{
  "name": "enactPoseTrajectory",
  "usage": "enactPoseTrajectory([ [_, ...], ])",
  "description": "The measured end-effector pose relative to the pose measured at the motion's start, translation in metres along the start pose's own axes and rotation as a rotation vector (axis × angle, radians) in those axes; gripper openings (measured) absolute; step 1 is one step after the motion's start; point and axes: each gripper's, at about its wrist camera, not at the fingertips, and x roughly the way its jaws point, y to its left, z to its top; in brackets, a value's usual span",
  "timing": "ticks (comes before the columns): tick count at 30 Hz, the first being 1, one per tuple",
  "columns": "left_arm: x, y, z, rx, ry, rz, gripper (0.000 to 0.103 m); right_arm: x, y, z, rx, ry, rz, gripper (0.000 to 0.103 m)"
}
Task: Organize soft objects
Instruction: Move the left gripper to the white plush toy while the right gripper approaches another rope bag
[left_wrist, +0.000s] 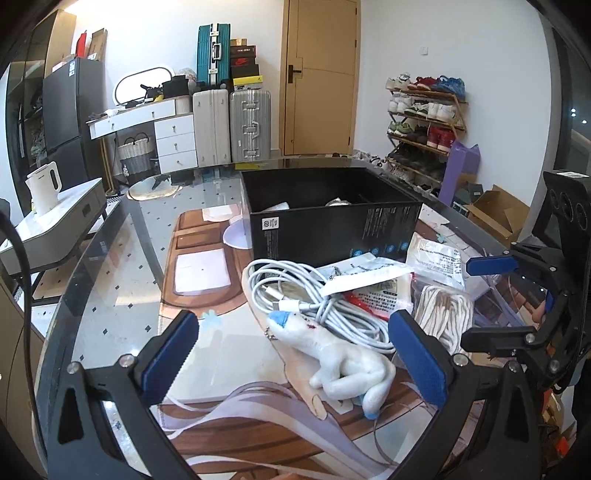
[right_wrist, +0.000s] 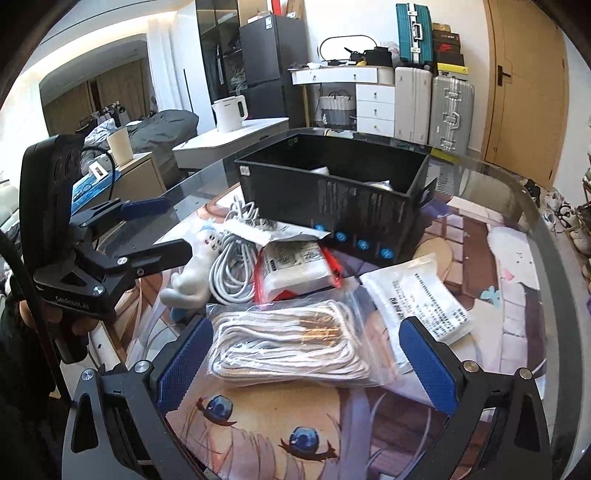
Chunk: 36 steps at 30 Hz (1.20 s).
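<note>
Now both grippers hover low over the desk (left_wrist: 110, 258), fingers spread wide and empty: the left gripper (left_wrist: 291, 356) frames the white plush toy (left_wrist: 340, 354), the right gripper (right_wrist: 306, 360) the bagged rope (right_wrist: 288, 343). Inside the black box (right_wrist: 332, 192), contents are barely visible, perhaps packets. The toy lies lengthwise, head toward the box.

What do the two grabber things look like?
Both are black frames with silver screws. The left gripper and right gripper each have two fingers with ridged blue pads. The right-wrist view shows white lettering on the left one's body and a black cable beside it.
</note>
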Motion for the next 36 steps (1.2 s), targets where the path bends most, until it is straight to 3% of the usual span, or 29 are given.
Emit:
enactPoseTrajectory([
  [11,0.003,0.001,-0.001,-0.001,0.040,-0.026,0.103,0.020,0.008,-0.005,-0.019,0.072,0.030,0.102],
  [20,0.009,0.003,-0.004,-0.017,0.088,-0.094,0.103,0.022,0.011,-0.005,-0.025,0.078,0.016,0.102],
  [36,0.016,0.003,-0.005,0.000,0.116,-0.092,0.103,0.037,0.021,0.000,-0.087,0.110,-0.017,0.102],
])
